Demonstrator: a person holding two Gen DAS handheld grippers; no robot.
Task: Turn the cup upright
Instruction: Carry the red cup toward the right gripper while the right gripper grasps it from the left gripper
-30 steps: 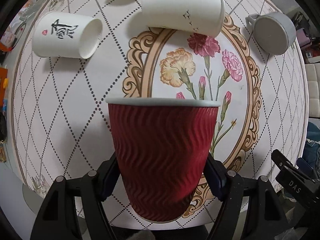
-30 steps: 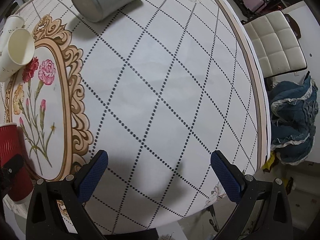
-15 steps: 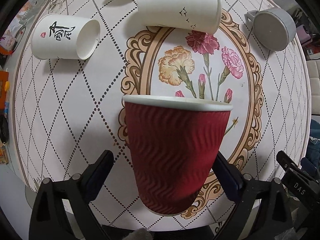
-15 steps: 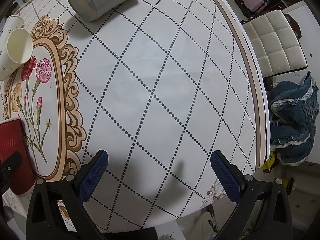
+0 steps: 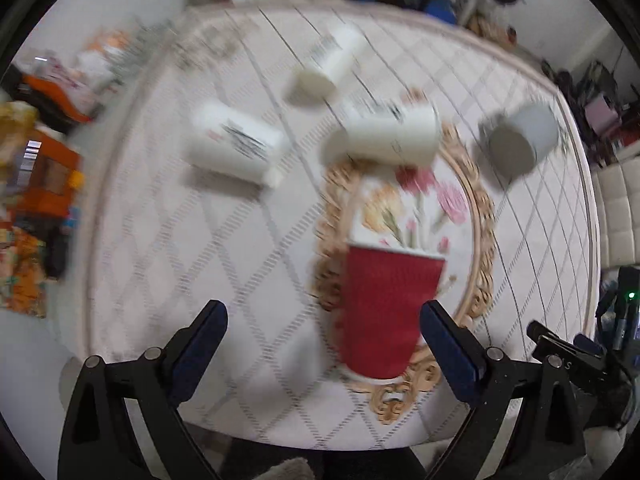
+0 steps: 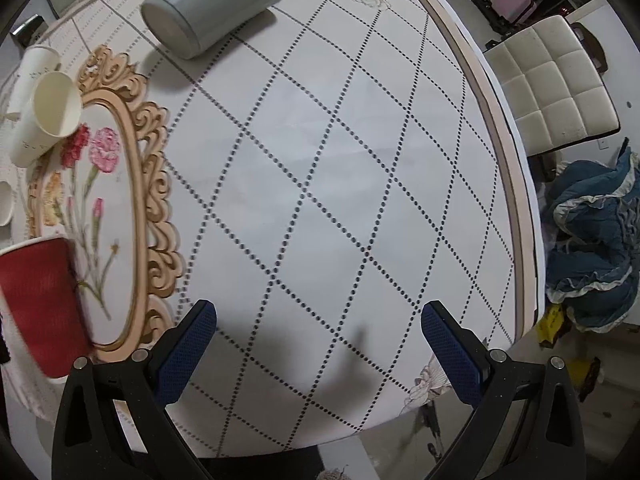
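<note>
The round table [image 6: 320,160] carries a red cup [image 5: 386,312] standing upright, ahead between the wide-open, empty left tongs [image 5: 324,332]. The right tongs [image 6: 318,340] are wide open, empty too.

The red cup [image 5: 386,312] looks like ribbed, matt paper; the white cups [image 5: 236,146] are smooth paper. The grey mug [image 6: 216,6] has a satin glaze. A smooth printed cloth covers the worktop [image 6: 340,184].

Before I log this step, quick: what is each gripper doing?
Left gripper: open, holding nothing; the red cup stands free.
Right gripper: open, holding nothing.
</note>
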